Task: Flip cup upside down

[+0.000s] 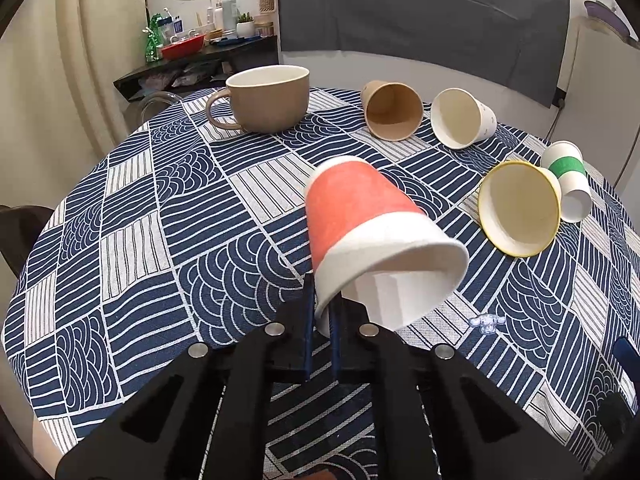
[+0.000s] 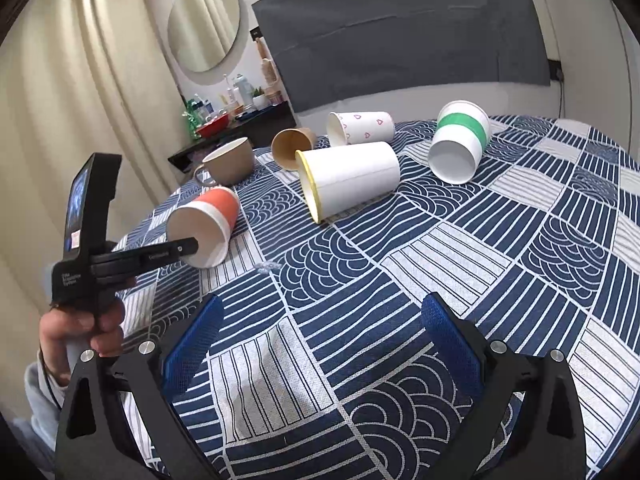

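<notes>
My left gripper [image 1: 322, 312] is shut on the rim of an orange-and-white paper cup [image 1: 360, 220]. The cup is held tilted above the tablecloth, base up and away, mouth down toward me. One finger is inside the rim, the other outside. In the right wrist view the same cup [image 2: 212, 216] shows at the left with the left gripper [image 2: 192, 246] clamped on its rim. My right gripper [image 2: 320, 332] is open and empty, low over the near part of the table.
A beige mug [image 1: 268, 98] stands upright at the back. Lying on their sides are a brown cup [image 1: 394, 110], a white cup [image 1: 462, 118], a yellow-rimmed cup [image 1: 520, 208] and a green-banded cup [image 1: 568, 178]. A dark shelf [image 1: 192, 60] with toiletries stands behind.
</notes>
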Available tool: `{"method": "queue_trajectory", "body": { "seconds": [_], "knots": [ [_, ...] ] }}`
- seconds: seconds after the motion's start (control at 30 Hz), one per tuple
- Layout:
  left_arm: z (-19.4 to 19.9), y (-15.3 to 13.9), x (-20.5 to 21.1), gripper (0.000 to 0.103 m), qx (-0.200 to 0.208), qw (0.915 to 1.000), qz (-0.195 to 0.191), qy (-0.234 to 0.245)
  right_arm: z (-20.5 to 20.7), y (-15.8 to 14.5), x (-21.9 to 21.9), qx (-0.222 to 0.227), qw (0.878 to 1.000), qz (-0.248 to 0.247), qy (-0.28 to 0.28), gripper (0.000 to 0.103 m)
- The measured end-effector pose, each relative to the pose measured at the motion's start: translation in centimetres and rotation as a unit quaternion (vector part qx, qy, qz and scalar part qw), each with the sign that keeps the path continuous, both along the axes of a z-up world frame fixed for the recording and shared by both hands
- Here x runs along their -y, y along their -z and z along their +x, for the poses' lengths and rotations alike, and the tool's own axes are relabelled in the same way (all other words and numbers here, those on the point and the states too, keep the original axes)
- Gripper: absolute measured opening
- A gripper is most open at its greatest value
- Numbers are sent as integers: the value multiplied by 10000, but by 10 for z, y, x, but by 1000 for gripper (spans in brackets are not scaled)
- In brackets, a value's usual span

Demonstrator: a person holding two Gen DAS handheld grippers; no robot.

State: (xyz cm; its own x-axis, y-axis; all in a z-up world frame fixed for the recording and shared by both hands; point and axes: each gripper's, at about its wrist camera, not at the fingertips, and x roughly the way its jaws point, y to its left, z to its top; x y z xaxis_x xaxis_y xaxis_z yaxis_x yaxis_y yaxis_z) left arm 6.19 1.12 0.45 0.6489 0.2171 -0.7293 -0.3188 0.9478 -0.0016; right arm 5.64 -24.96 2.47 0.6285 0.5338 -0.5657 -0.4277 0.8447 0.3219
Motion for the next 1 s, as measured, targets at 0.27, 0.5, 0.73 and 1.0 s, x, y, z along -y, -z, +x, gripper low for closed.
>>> {"method": "queue_trajectory", "body": {
  "seconds": [0.27, 0.5, 0.73, 1.0],
  "knots": [
    [-12, -4, 4, 4, 29, 9998, 62, 194, 2, 1, 0, -60, 10000, -44, 24, 95],
    [-29, -3, 20, 4, 81, 9985, 82, 543, 4, 2, 4, -124, 9999, 30, 110, 95],
    [-50, -3, 47, 4, 182, 9937, 163, 1095, 8, 3, 10, -207, 9994, 184, 216, 95],
    [-65, -2, 73, 4, 355, 9843, 146, 1724, 12, 6, 21, -364, 9976, 393, 438, 95]
  ]
}}
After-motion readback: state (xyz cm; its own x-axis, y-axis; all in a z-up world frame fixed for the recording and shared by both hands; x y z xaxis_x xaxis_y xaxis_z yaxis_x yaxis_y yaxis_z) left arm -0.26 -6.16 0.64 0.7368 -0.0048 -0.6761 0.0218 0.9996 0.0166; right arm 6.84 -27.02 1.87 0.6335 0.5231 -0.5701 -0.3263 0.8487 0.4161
